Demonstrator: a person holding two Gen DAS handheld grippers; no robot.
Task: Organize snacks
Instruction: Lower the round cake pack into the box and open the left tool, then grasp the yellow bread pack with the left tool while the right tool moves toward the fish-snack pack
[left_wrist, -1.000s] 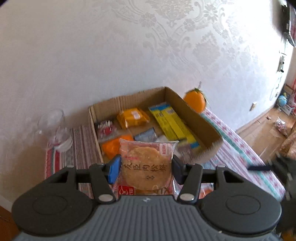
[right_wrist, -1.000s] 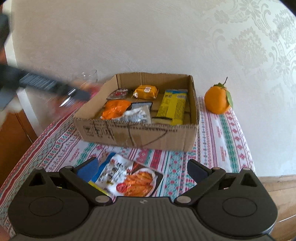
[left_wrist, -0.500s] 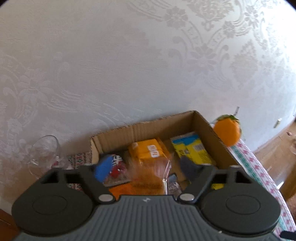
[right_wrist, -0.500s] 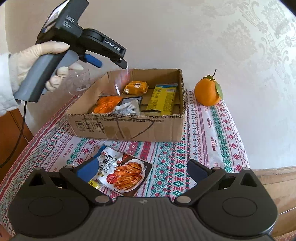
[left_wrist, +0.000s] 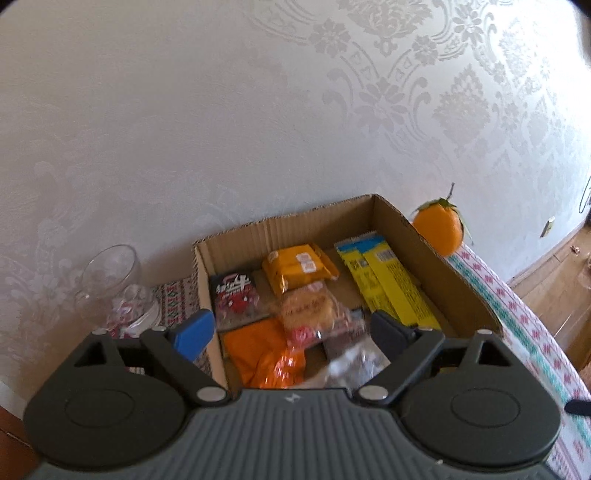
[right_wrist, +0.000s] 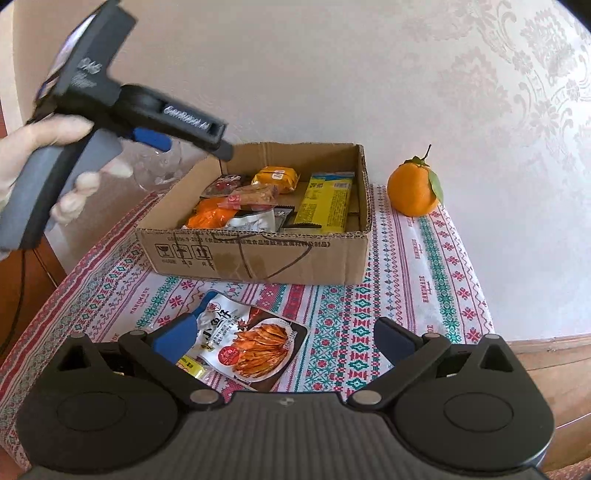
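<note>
Two sets of fingers stand apart and empty. My left gripper, jaws just opened, hangs above the cardboard box; the biscuit packet lies inside atop other snacks. My right gripper straddles the fish snack pouch on the tabletop; closing too high could pinch only film and slip.

1. Cardboard box: matt brown corrugated paper, printed.
2. Snack packets: glossy plastic film.
3. Worktop cloth: woven, patterned fabric.
4. Glass: clear, shiny.
5. Wall: embossed matt wallpaper.
</note>
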